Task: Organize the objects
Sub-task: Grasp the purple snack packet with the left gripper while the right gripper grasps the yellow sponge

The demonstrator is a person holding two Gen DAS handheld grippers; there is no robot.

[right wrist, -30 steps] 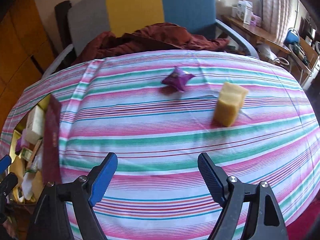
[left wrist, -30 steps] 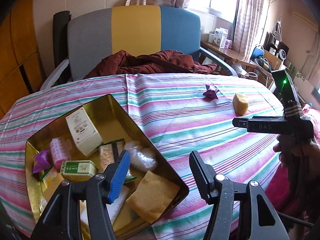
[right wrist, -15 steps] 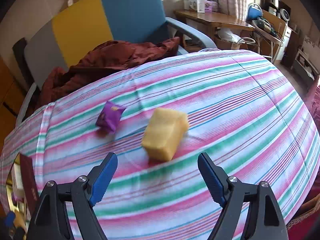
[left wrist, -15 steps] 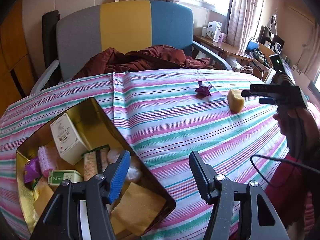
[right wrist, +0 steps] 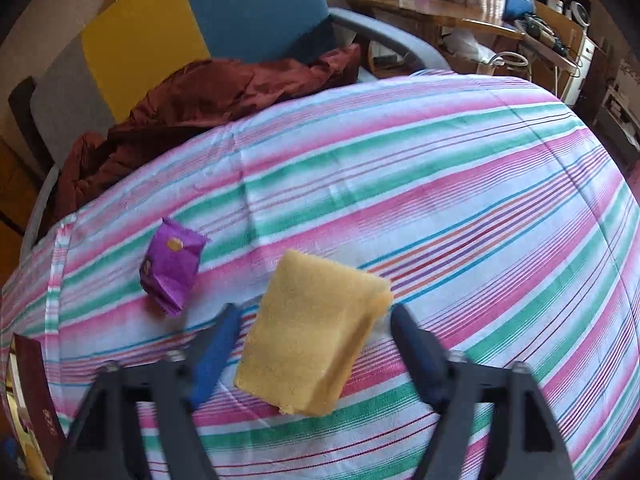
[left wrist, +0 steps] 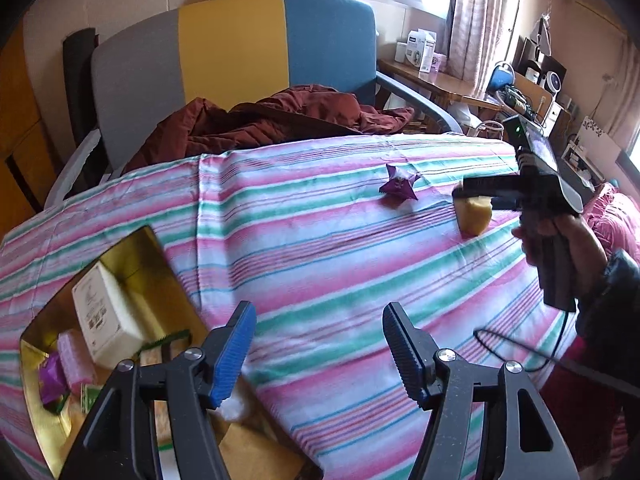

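A yellow sponge (right wrist: 312, 332) lies on the striped tablecloth (right wrist: 440, 208), between the jaws of my right gripper (right wrist: 316, 312). Those jaws are closing, and a thin gap still shows on each side of the sponge. Just left of it lies a purple packet (right wrist: 172, 266). In the left wrist view the sponge (left wrist: 474, 216) and the packet (left wrist: 398, 186) sit at the far right. My left gripper (left wrist: 319, 312) hovers over bare cloth beside the gold tin (left wrist: 132, 244); its jaws are opening with nothing between them. The tin holds a white box (left wrist: 104, 316) and several small packets.
A grey, yellow and blue chair (left wrist: 232, 48) with a red-brown jacket (left wrist: 280, 120) stands behind the table. A cluttered side table (left wrist: 440, 80) is at the back right. A black cable (left wrist: 520, 356) hangs from the right hand (left wrist: 568, 240). A dark red booklet (right wrist: 36, 392) leans at the tin.
My right gripper has travelled across the cloth and come down around the yellow sponge, its jaws narrowing. My left gripper has slid right, away from the tin, and its jaws stand slightly wider.
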